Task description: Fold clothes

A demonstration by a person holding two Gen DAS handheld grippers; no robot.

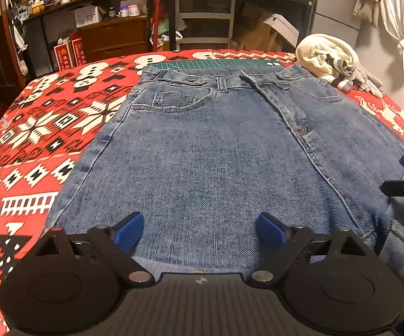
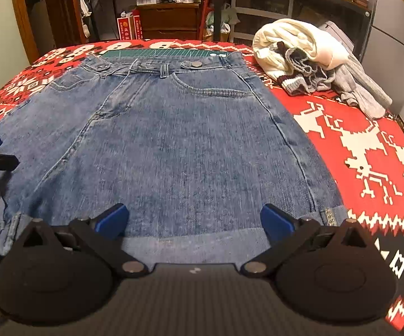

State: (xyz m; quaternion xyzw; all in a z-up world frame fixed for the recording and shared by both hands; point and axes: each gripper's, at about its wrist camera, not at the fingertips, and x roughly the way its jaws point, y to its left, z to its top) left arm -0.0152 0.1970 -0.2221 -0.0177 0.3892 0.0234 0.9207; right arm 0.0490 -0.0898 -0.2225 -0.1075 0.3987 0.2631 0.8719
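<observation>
Both spread-open tongs, left gripper and right gripper, hover over flat, twill-textured denim jeans (waistband at the blanket's far edge).

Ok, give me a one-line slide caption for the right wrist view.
Open right gripper poised over the near edge of blue jeans spread on a red patterned blanket, clothes pile waiting behind.

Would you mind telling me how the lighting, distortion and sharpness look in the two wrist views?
Left wrist view: warm, dim indoor light; fisheye bends the shelves and table edges; the jeans look slightly soft; corners vignette dark. Right wrist view: same warm cast and barrel distortion; denim slightly soft; the pile of clothes is brightest, with no harsh glare.
</observation>
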